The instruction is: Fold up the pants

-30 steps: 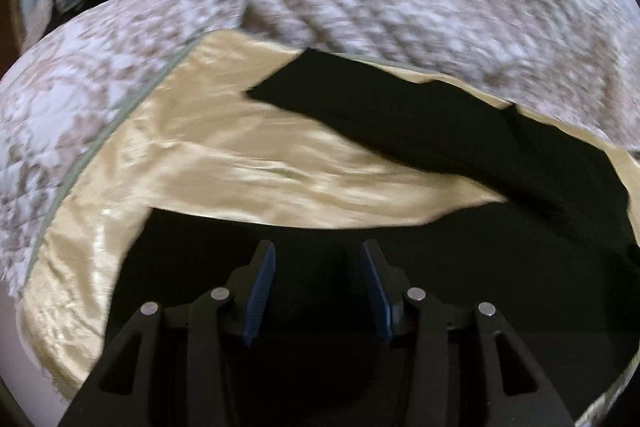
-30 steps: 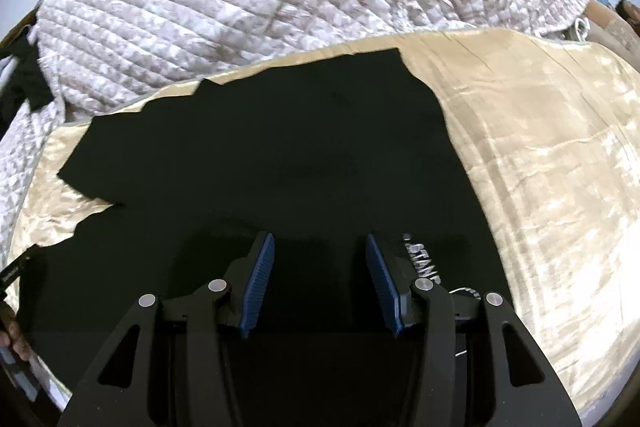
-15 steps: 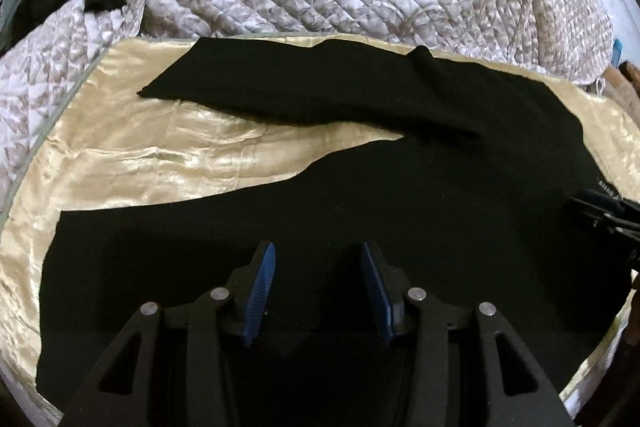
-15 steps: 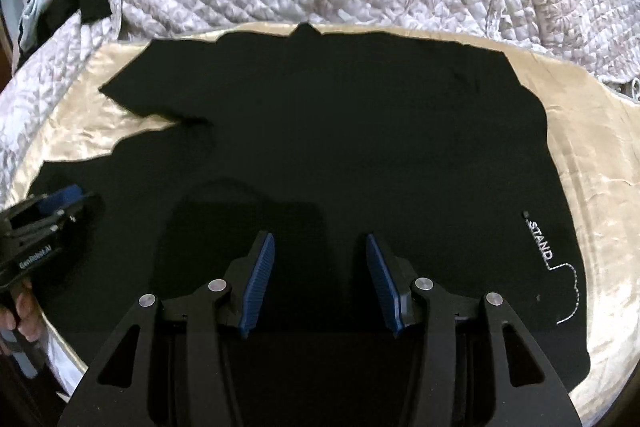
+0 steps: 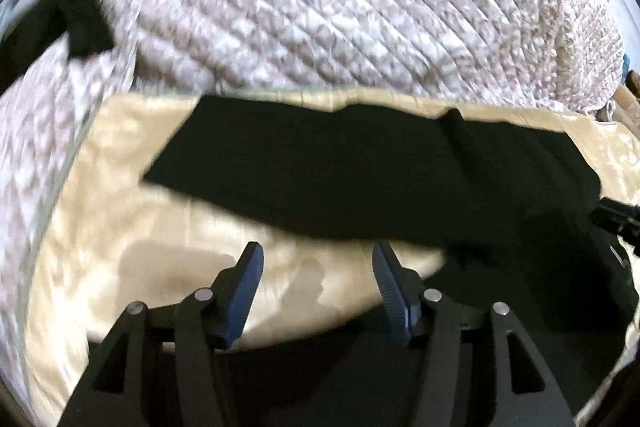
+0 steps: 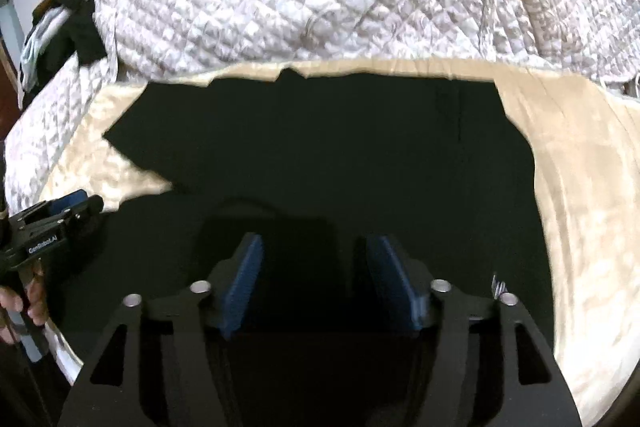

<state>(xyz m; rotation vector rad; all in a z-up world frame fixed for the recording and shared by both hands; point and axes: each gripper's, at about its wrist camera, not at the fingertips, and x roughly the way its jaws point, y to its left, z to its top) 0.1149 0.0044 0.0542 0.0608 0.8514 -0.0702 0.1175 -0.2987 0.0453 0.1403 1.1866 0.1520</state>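
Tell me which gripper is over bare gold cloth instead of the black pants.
The left gripper: gold sheet shows between its open fingers. The right gripper has only black pants beneath.

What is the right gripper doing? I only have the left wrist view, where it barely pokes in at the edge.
Observer: The right gripper is open. Its blue-padded fingers stand apart above the flat black pants, pinching nothing. Its jaws have just been opening.
Operator: Any marking on the fabric there?
Observer: Yes, a small bit of white stitching shows on the pants just beside the right-hand finger.
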